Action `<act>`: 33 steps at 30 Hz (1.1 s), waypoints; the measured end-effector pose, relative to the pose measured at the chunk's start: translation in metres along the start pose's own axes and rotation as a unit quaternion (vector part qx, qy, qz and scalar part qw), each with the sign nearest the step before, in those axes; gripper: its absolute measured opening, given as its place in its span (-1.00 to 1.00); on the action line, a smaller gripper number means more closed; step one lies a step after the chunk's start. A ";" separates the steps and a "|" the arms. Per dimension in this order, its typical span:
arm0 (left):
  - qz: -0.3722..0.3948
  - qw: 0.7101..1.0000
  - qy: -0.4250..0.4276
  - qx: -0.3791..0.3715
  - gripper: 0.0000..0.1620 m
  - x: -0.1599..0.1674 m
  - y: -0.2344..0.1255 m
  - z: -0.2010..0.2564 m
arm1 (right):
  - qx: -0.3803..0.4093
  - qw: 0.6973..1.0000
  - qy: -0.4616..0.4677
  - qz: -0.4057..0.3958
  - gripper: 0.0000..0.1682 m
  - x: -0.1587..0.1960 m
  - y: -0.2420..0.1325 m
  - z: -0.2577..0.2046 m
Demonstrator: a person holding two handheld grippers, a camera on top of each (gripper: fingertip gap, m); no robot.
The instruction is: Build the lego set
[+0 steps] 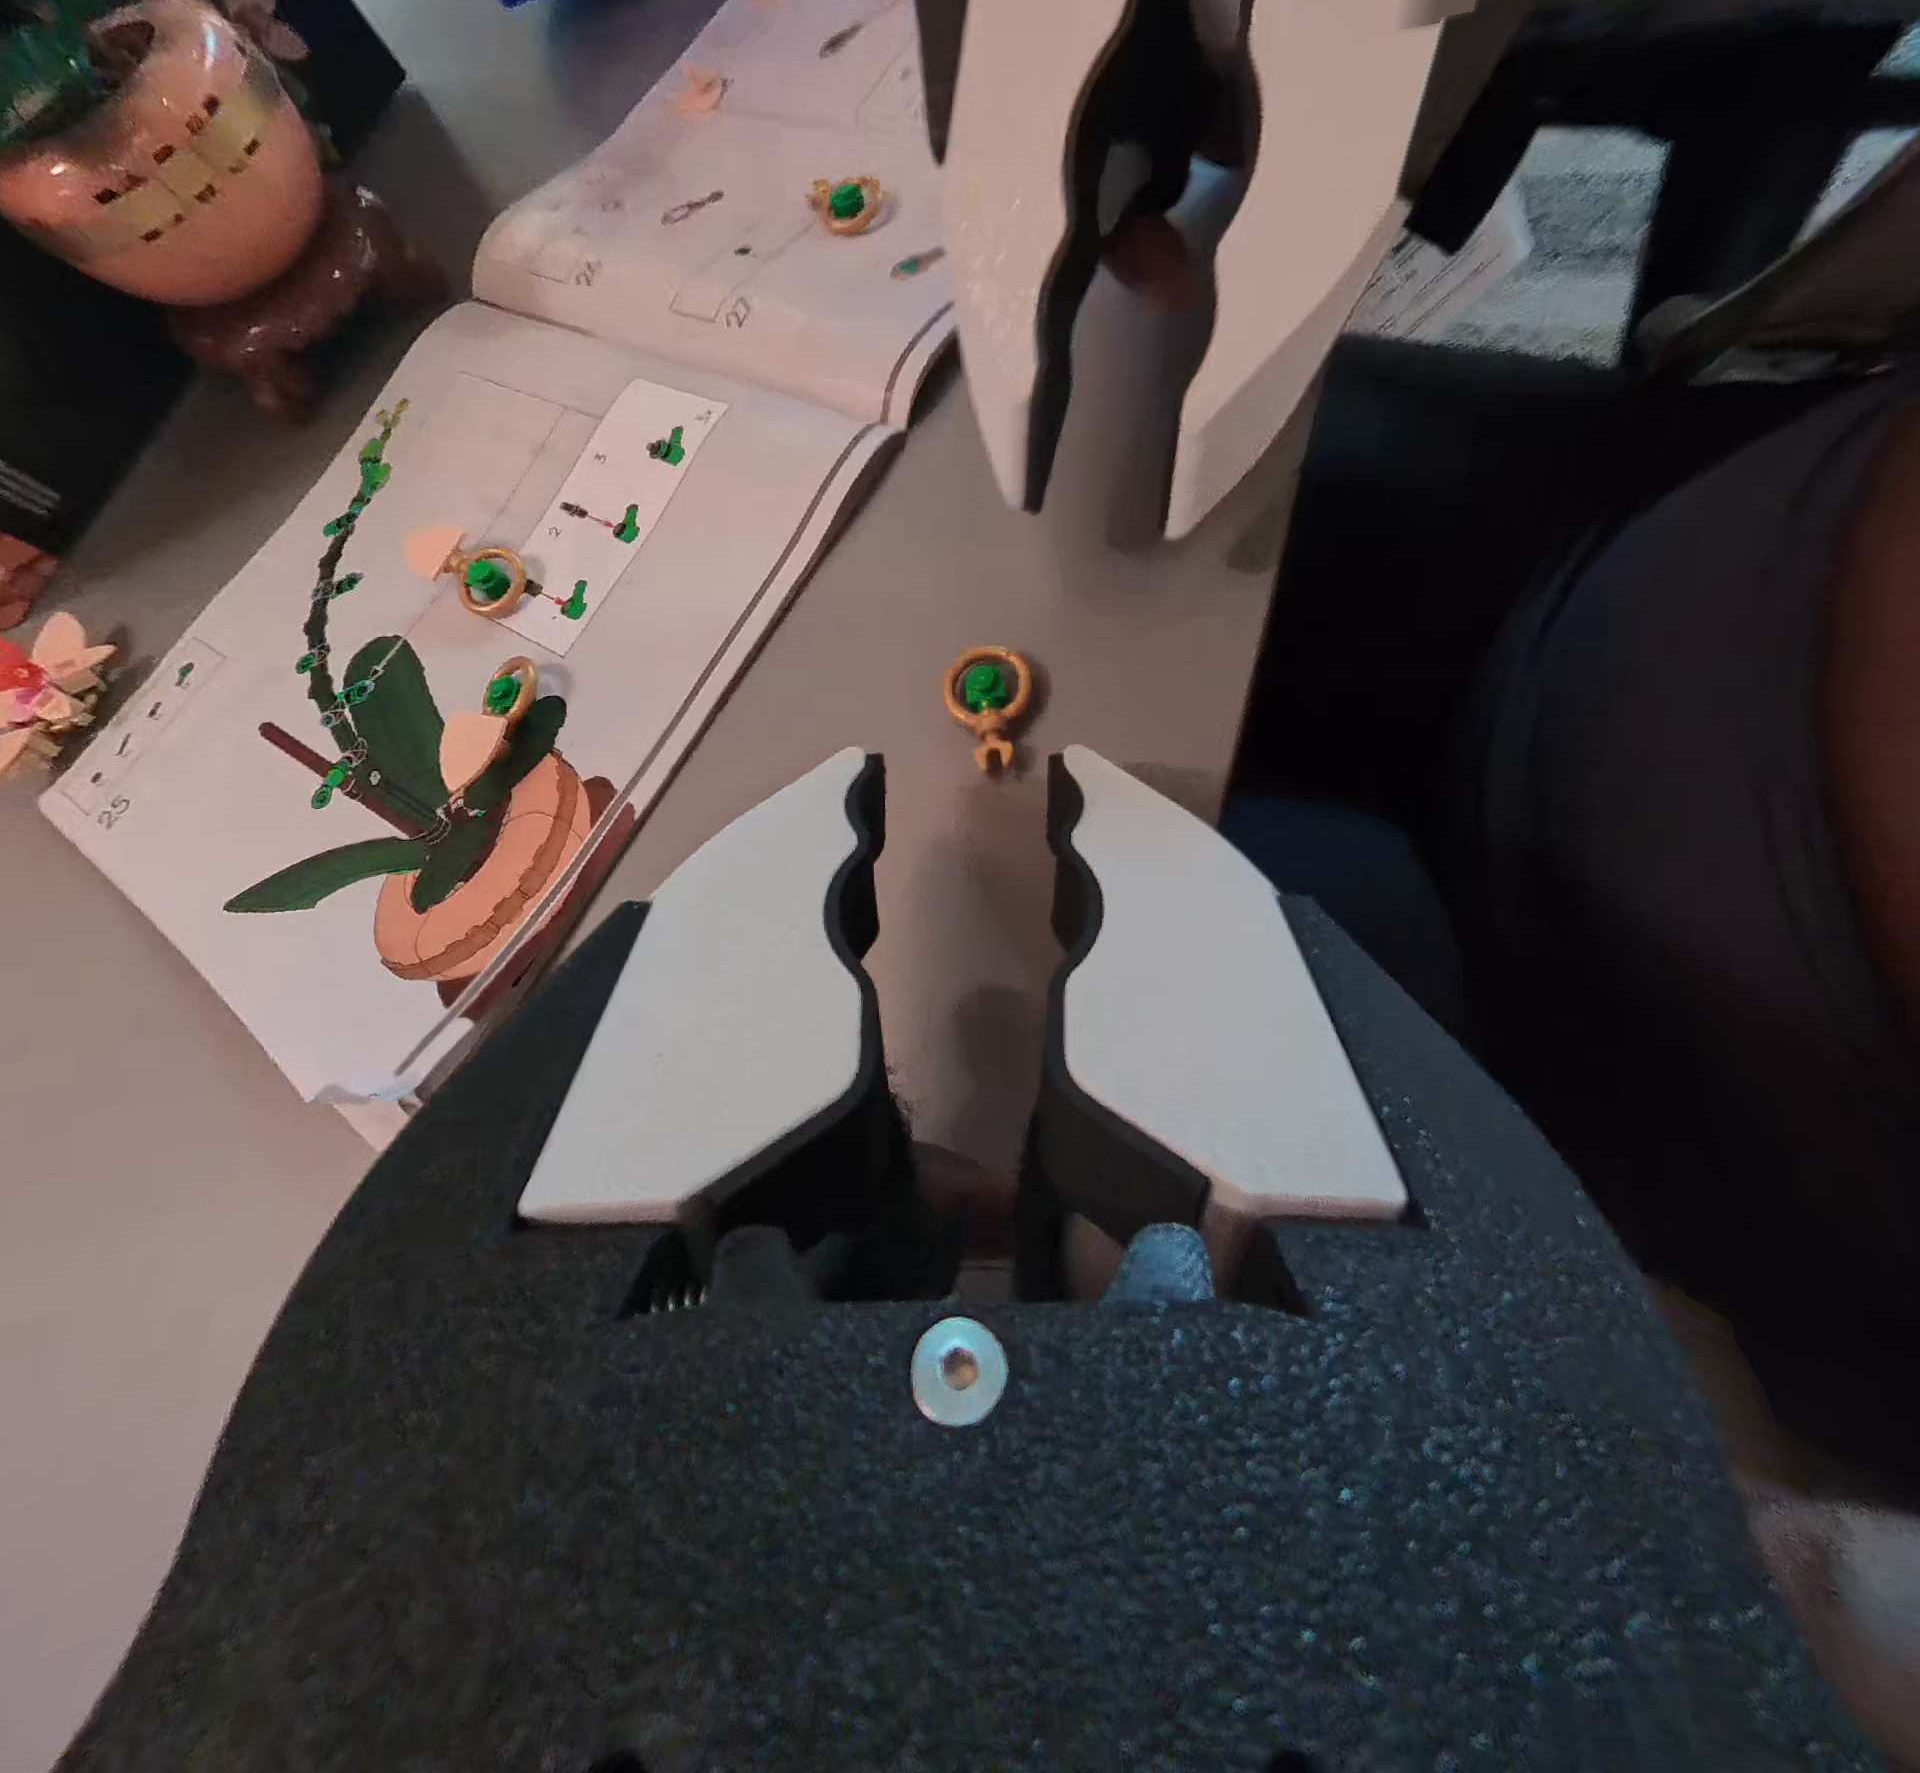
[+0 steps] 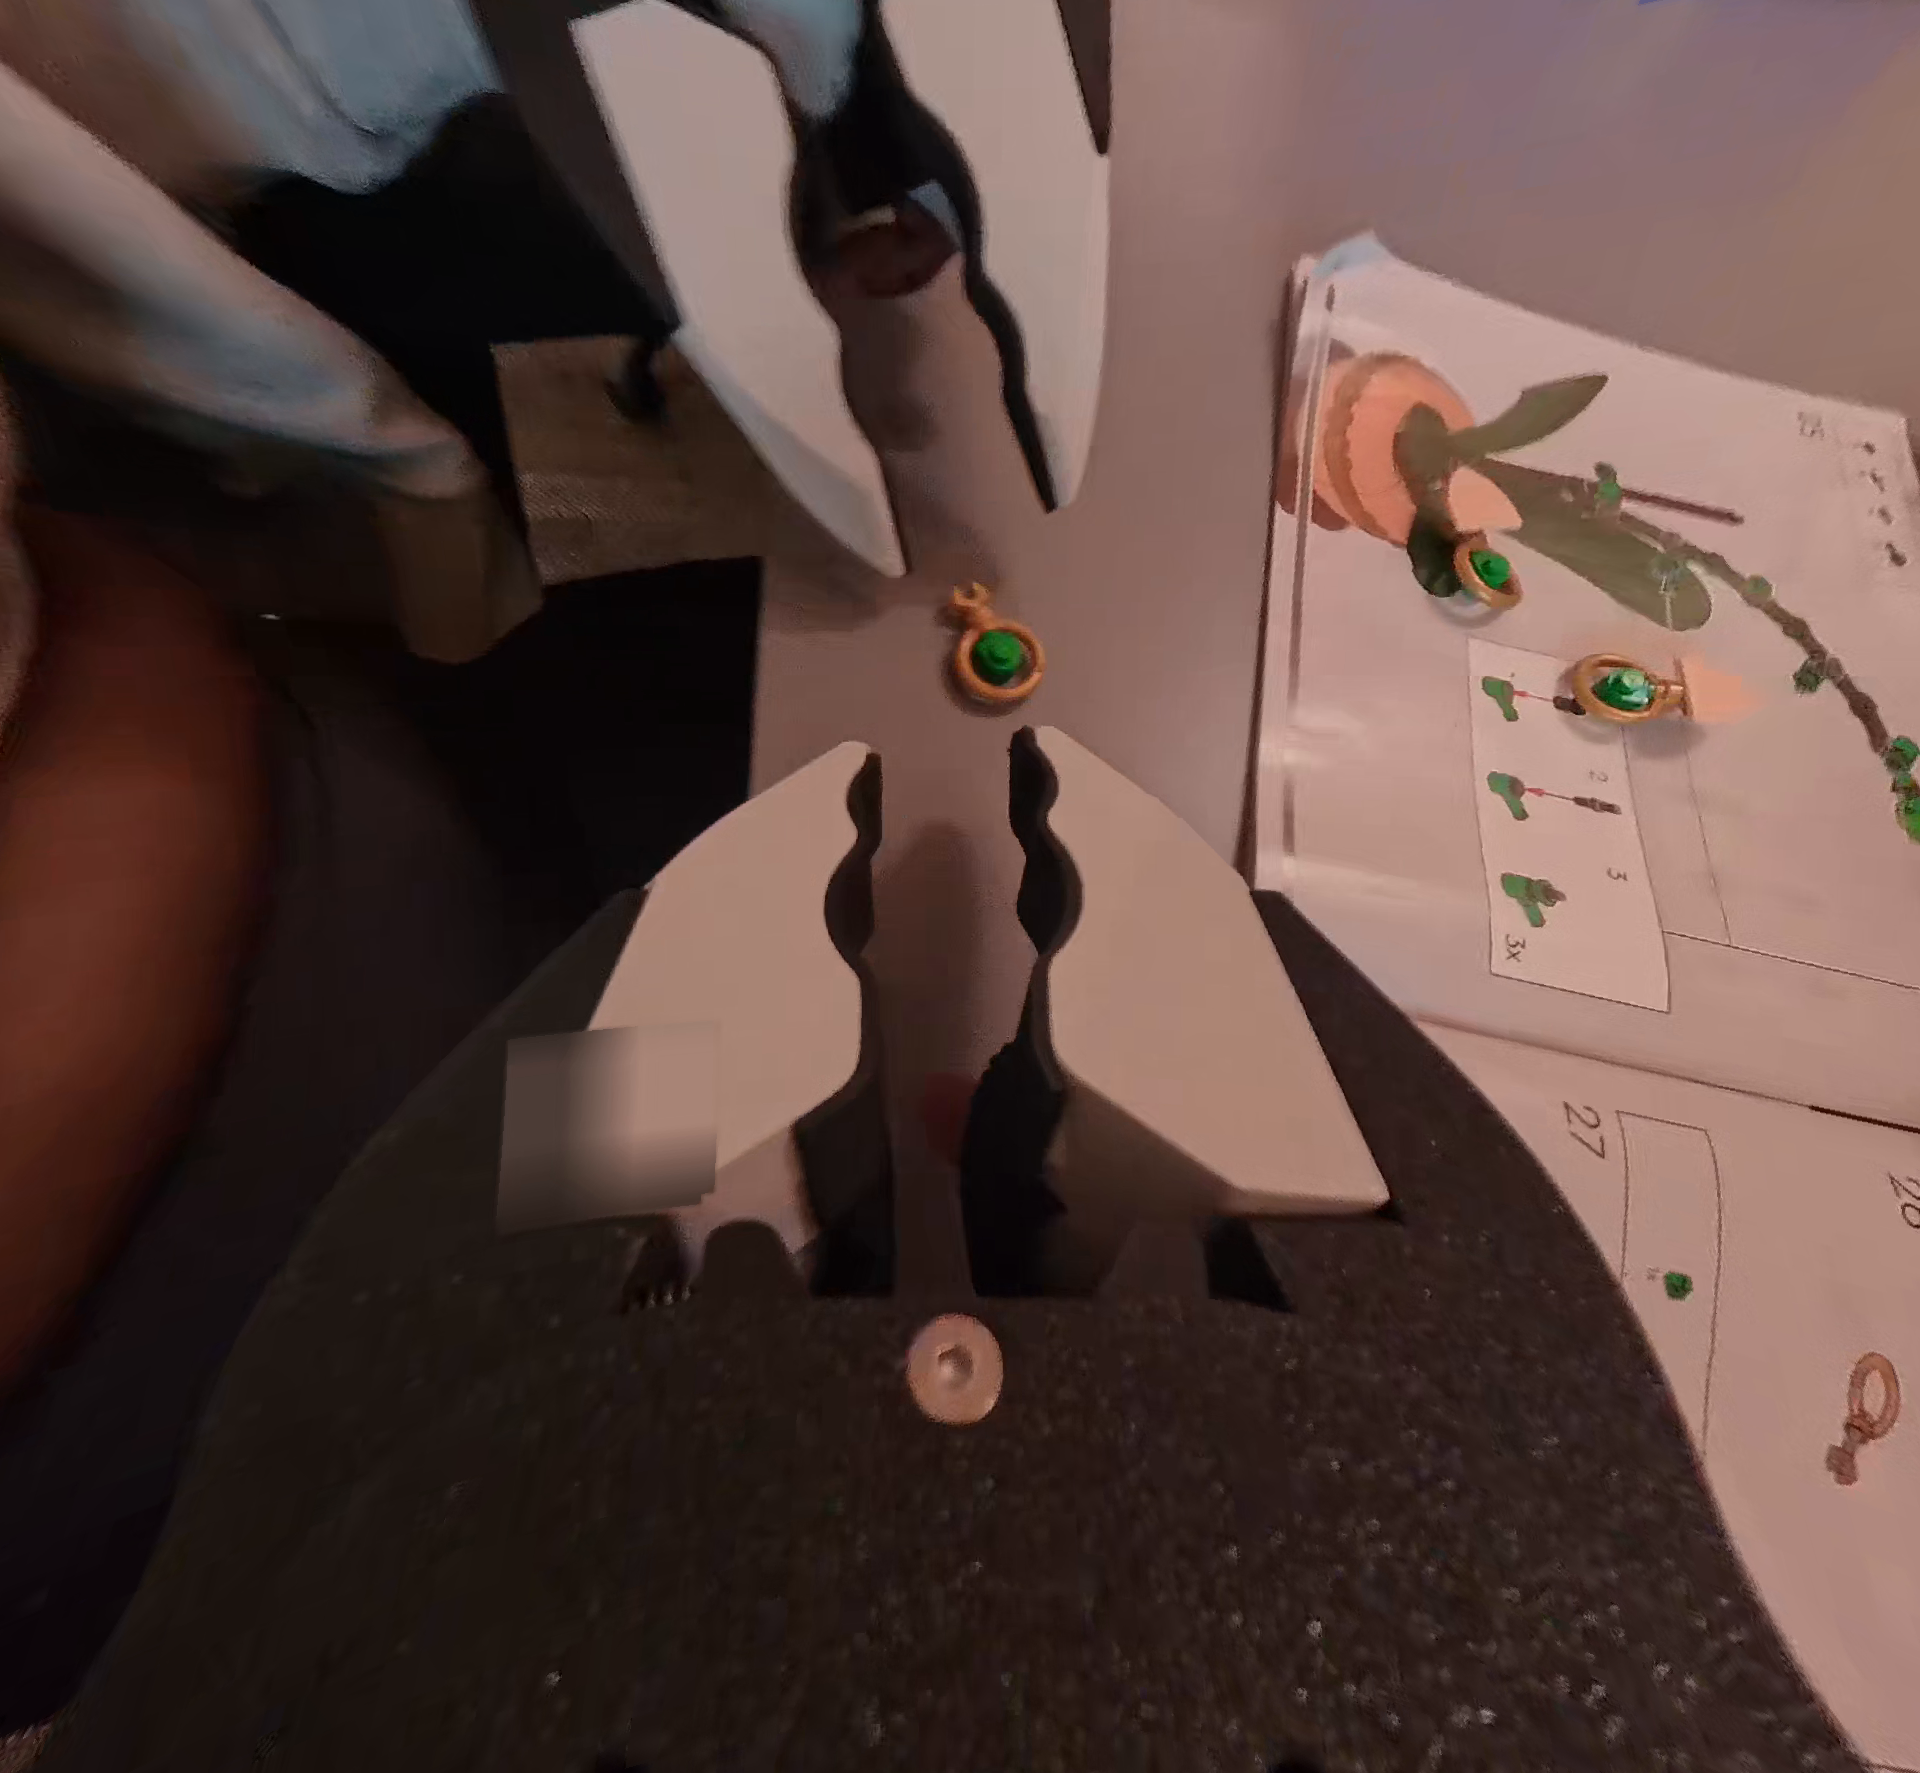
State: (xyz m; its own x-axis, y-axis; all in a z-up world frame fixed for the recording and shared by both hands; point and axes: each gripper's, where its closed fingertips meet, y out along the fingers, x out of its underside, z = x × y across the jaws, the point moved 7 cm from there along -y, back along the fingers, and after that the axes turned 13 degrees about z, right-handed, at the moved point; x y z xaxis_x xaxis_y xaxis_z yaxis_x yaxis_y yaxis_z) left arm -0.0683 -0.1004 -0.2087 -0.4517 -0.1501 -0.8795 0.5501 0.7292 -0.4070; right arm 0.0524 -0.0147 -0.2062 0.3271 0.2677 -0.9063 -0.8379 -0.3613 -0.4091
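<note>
A small gold ring piece with a green stud in it point(image 1: 987, 689) lies flat on the grey table point(image 1: 935, 528), its clip end pointing at my left gripper. My left gripper point(image 1: 966, 767) is open and empty, with its fingertips just short of the piece. My right gripper point(image 1: 1101, 513) faces it from the far side, also open and empty. In the right wrist view the ring piece point(image 2: 994, 658) lies just ahead of my right gripper point(image 2: 945, 749), with the left gripper point(image 2: 971, 534) beyond it.
An open instruction booklet point(image 1: 416, 788) lies beside the piece, also in the right wrist view point(image 2: 1558, 892). Similar gold ring pieces point(image 1: 488, 580) rest on it. A built pot with a plant point(image 1: 156, 185) stands far left. The table edge point(image 1: 1247, 684) and a person's lap are close.
</note>
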 end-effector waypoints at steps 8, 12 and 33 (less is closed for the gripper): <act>-0.026 0.999 -0.013 0.029 -0.80 0.000 0.013 0.005 | -0.057 0.995 0.057 -0.063 -0.60 -0.002 0.027 0.012; -0.027 0.999 -0.015 0.038 -0.88 0.001 0.014 0.005 | -0.072 0.993 0.068 -0.062 -0.69 -0.004 0.032 0.018; 0.102 0.929 0.356 -0.024 -0.63 -0.036 0.011 0.014 | -0.227 0.918 0.323 0.041 -0.78 -0.028 -0.017 0.037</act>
State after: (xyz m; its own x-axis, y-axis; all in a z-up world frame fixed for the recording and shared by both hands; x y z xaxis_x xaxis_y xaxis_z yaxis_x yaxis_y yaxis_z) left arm -0.0363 -0.0963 -0.1849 -0.7009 0.4611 -0.5442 0.6510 0.7253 -0.2240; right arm 0.0415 0.0176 -0.1702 0.5847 -0.3101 -0.7496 -0.6513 -0.7303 -0.2059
